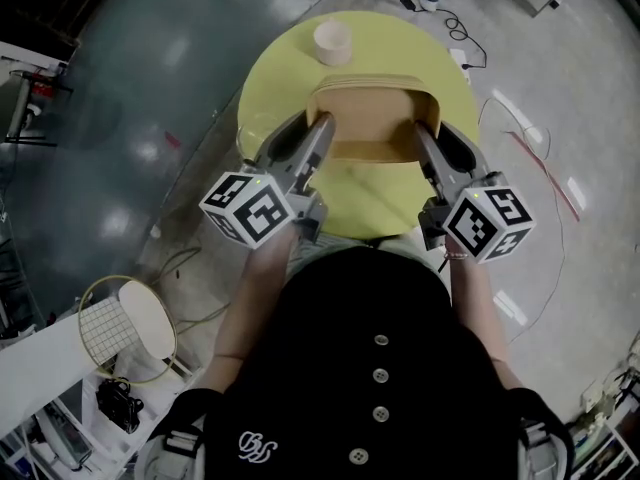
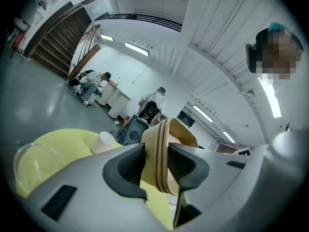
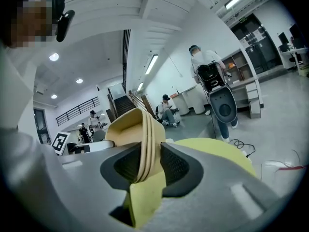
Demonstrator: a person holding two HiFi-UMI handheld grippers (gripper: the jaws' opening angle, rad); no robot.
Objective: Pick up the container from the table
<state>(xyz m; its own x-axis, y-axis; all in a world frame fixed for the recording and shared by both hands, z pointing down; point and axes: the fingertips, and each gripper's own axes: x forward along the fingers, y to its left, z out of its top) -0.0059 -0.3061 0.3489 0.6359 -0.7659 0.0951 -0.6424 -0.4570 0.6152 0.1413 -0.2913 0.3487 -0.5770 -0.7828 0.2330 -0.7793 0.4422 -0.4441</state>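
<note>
A tan rectangular container (image 1: 370, 118) hangs above the round yellow table (image 1: 270, 78), held from both sides. My left gripper (image 1: 322, 124) is shut on its left wall, and my right gripper (image 1: 422, 130) is shut on its right wall. In the left gripper view the layered rim of the container (image 2: 161, 153) runs upright between the dark pads (image 2: 183, 166). In the right gripper view the container's wall (image 3: 145, 139) is pinched the same way between the pads (image 3: 175, 166). The container looks empty from above.
A small white cup (image 1: 333, 42) stands on the far part of the table. A clear lid (image 2: 36, 161) lies on the table at the left. Cables (image 1: 520, 138) trail over the floor at the right. Several people and a cart stand far off in the hall.
</note>
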